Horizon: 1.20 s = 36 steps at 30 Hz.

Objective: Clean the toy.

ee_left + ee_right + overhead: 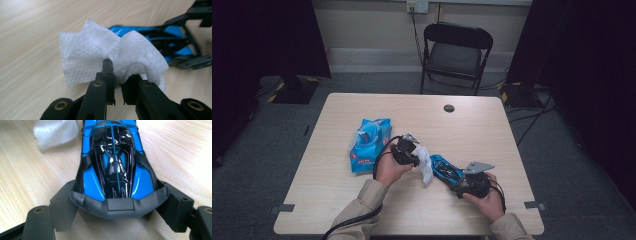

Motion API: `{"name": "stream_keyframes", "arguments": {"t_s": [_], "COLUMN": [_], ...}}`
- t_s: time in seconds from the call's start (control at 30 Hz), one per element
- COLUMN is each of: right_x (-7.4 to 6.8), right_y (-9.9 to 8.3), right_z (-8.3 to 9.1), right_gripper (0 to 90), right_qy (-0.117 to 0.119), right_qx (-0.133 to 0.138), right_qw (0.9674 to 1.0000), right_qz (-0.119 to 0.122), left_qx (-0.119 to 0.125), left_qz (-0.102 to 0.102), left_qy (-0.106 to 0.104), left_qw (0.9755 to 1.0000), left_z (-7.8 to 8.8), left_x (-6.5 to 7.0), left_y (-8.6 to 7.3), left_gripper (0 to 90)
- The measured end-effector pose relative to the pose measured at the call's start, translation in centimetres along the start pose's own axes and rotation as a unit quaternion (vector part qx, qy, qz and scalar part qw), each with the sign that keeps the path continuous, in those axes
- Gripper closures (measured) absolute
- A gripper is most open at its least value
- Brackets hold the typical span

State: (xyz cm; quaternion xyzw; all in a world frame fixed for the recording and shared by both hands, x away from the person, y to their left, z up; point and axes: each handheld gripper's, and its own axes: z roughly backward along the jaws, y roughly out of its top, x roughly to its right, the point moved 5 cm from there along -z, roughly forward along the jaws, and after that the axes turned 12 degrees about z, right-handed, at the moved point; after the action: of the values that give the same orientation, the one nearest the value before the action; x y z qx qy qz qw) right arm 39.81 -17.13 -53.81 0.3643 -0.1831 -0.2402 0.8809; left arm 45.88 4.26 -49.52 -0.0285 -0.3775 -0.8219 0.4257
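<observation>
A light wooden table (pixel 362 210) is seen with a blue wipes pack (pixel 369 144) lying left of centre. A blue-and-black toy car (pixel 116 162) is clamped by its rear between the right gripper's (pixel 468 186) jaws, just off centre. A crumpled white wipe (pixel 100 57) is pinched in the left gripper (pixel 117 87), jaws nearly closed, pressed against the car's nose.

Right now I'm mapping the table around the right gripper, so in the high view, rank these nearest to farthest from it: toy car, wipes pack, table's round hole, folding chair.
From the right gripper:
1. Toy car, clamped in its jaws.
2. Wipes pack, on the table's left side.
3. Round hole, near the table's far edge; close to the pack's distance, so this order is uncertain.
4. Folding chair, beyond the table.
</observation>
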Motion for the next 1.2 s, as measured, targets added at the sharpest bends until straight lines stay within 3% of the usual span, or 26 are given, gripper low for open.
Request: {"name": "stream_keyframes", "arguments": {"t_s": [0.03, 0.2, 0.37, 0.53, 0.67, 0.73, 0.83, 0.93, 1.2], "right_x": [0.0, 0.0, 0.0, 0.0, 0.0, 0.1, 0.1, 0.1, 0.1], "right_y": [0.0, 0.0, 0.0, 0.0, 0.0, 0.0, 0.0, 0.0, 0.0], "right_z": [0.0, 0.0, 0.0, 0.0, 0.0, 0.0, 0.0, 0.0, 0.0], "right_gripper": [24.4, 24.4, 24.4, 24.4, 24.4, 24.3, 24.3, 24.3, 24.4], "right_qy": [0.000, 0.000, 0.000, 0.000, 0.000, 0.000, 0.000, 0.001, 0.001], "right_qx": [0.000, 0.000, 0.000, 0.000, 0.000, 0.000, 0.000, 0.000, 0.000], "right_qw": [1.0000, 1.0000, 1.0000, 1.0000, 1.0000, 1.0000, 1.0000, 1.0000, 1.0000], "right_qz": [0.000, 0.000, 0.000, 0.001, 0.000, -0.001, 0.000, 0.000, 0.001], "left_qx": [0.004, 0.004, -0.003, -0.021, -0.033, -0.042, -0.045, -0.046, -0.044], "left_qz": [-0.014, -0.033, -0.051, -0.063, -0.067, -0.062, -0.072, -0.070, -0.086], "left_qy": [-0.010, -0.034, -0.056, -0.060, -0.066, -0.058, -0.054, -0.069, -0.063], "left_qw": [0.9998, 0.9989, 0.9971, 0.9960, 0.9950, 0.9955, 0.9950, 0.9941, 0.9933], "left_z": [0.3, 0.0, -1.6, -3.9, -5.6, -5.7, -5.7, -5.8, -6.1], "left_x": [1.1, 3.6, 6.0, 7.5, 8.4, 8.7, 8.9, 9.2, 9.8], "left_y": [0.7, 1.7, 2.0, 2.1, 1.9, 2.1, 2.1, 2.1, 1.8], "left_gripper": [82.5, 82.5, 82.5, 82.5, 82.4, 82.3, 82.2, 82.2, 82.1]}}
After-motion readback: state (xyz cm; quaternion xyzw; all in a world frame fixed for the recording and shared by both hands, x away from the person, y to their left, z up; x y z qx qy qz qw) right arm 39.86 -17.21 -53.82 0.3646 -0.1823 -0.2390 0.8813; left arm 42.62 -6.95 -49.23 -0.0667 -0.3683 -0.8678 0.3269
